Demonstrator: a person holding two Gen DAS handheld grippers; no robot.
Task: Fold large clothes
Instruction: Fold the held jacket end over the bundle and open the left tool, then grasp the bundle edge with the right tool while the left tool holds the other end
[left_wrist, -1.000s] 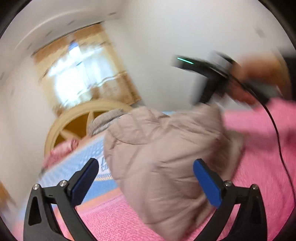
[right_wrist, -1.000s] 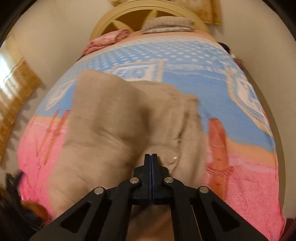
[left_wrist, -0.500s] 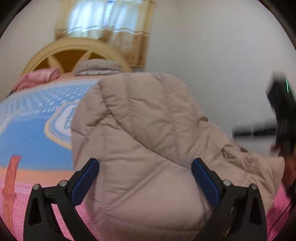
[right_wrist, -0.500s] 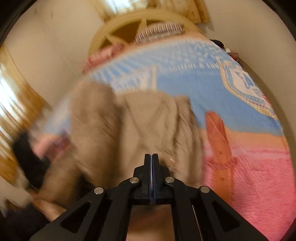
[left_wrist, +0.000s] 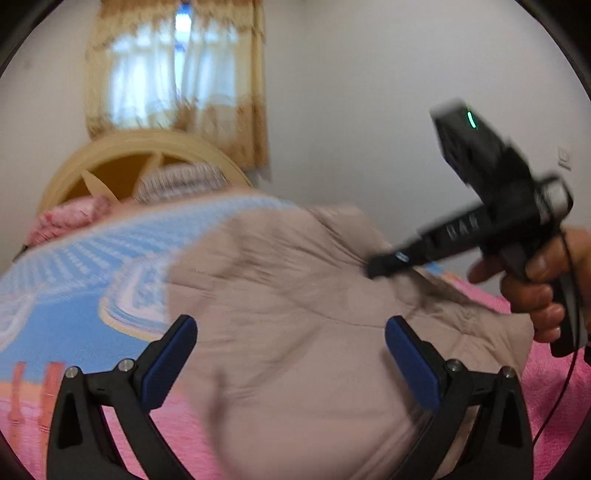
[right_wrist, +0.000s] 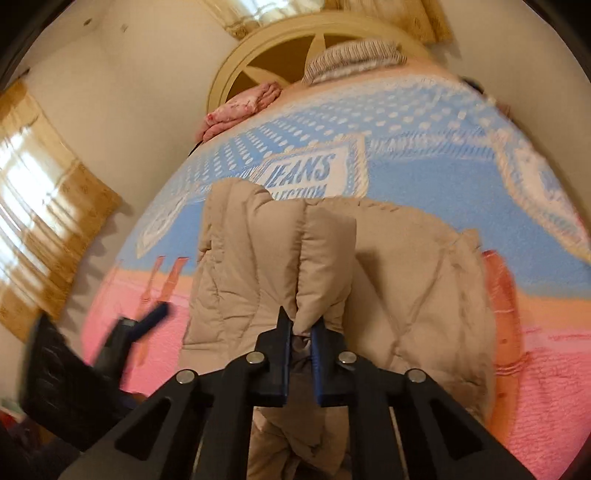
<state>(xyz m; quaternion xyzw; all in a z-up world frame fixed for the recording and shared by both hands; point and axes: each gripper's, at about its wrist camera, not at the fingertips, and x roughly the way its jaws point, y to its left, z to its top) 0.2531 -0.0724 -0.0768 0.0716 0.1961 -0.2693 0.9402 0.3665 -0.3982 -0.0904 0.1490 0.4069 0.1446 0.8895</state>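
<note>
A beige quilted puffer jacket (left_wrist: 295, 332) lies bunched on the bed; it also shows in the right wrist view (right_wrist: 413, 280). My left gripper (left_wrist: 291, 350) is open, its blue pads wide apart just above the jacket, holding nothing. My right gripper (right_wrist: 300, 336) has its jaws slightly parted with a fold of the jacket's sleeve (right_wrist: 321, 266) pinched between them. The right gripper also shows in the left wrist view (left_wrist: 384, 269), held by a hand at the jacket's far right edge. The left gripper shows blurred at the lower left of the right wrist view (right_wrist: 147, 321).
The bed has a blue, white and pink blanket (right_wrist: 424, 155) with "JEANS" printed on it. A cream headboard (right_wrist: 295, 40), a striped pillow (right_wrist: 354, 59) and a folded pink cloth (right_wrist: 240, 107) are at its far end. Curtained windows (left_wrist: 173, 77) and plain walls surround it.
My right gripper's jaws have parted slightly from fully shut, with the sleeve fold still between them. The jacket has settled lower onto the bed. My left gripper stayed open.
</note>
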